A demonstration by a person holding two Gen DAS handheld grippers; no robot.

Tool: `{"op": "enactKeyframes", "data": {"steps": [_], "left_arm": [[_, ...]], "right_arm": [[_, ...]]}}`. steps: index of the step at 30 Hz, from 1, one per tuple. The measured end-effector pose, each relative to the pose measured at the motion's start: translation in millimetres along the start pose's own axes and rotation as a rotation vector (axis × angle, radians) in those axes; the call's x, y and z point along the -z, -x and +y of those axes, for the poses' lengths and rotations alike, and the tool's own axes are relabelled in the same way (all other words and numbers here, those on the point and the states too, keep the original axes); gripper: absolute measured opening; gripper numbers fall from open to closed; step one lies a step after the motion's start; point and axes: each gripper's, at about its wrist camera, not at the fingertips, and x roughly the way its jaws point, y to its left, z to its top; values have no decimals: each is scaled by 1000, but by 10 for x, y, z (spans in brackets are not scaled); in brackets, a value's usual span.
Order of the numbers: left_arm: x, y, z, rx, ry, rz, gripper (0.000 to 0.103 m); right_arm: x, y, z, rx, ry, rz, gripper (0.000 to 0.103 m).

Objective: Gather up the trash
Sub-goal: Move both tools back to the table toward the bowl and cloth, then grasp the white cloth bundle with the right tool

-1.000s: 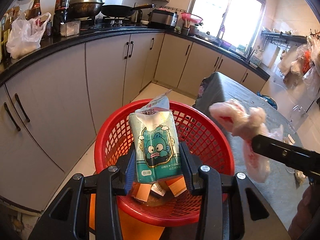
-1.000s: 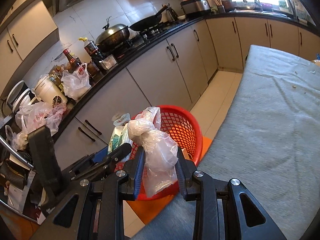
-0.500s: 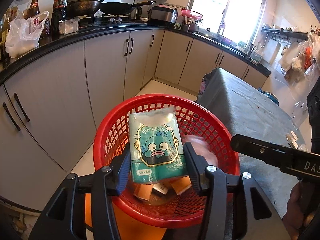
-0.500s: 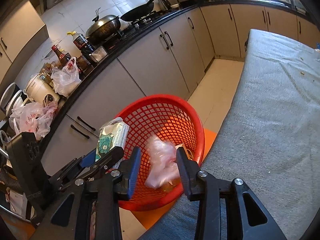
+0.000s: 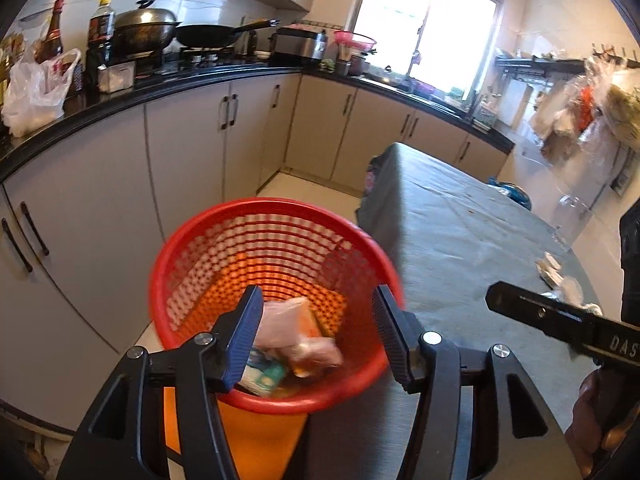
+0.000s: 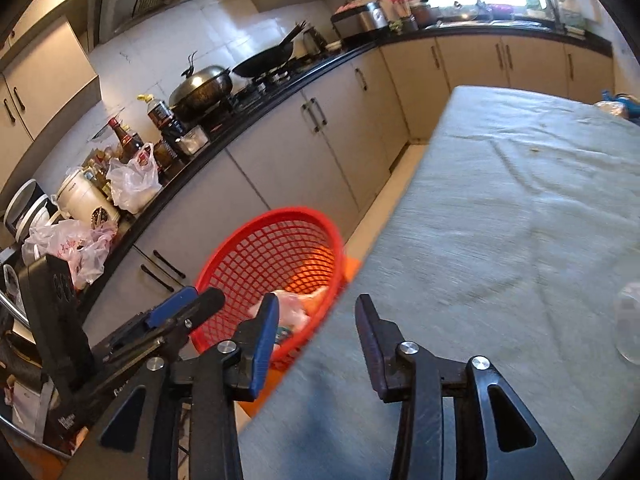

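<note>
Looking down the left wrist view: left gripper (image 5: 318,330) hangs over the round red plastic mesh basket (image 5: 224,240), its jaws spread and having just been opening, nothing between the pads. In the basket's bottom lie the crumpled pink plastic bag (image 5: 298,338) and the teal-and-white tissue packet (image 5: 262,376), both dropped in, both blurred. Basket stands on the floor against the near left corner of the grey cloth-covered table (image 5: 452,240). Towards the table's right edge sits a small cluster of pale crumpled scraps (image 5: 560,280), well apart from the left gripper; the right tool's black bar crosses just in front of them. Their long axis cannot be told.

Right wrist view: right gripper (image 6: 316,336) also stands spread, jaws having just been opening, empty, poised over the table's left edge with the basket just beyond its left finger. Pink bag visible inside the basket; packet only partly seen. A clear, blurred object (image 6: 630,328) sits at the table's right edge; what it is cannot be told.

Judgement: 2 items binned; the remaining scraps lie to the right, so the right hand looks nearer for the next pick.
</note>
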Motion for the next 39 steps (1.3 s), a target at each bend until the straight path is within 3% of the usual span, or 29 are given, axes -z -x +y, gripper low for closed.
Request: {"op": "enactKeyframes", "data": {"steps": [10,25,32,35,39], "left_arm": [[262,-99,-842,85,-120,50,57],[645,-195,-1946,171,-314,133,59],[794,-176,-2337,213,-405,154,64],[785,-181,-2478,226,-427,161,65],[752,-182,-2589,238,-446,168,67]], "right_arm": [[474,726,-549,77,-45,-77,49],[996,1873,-1768,210,-311,-233,49],[978,2117,-2135,269,-424,-286,49],[871,2110,-2349,305,-477,-259,55],[728,2025,-2689,280,-557,-243,55]]}}
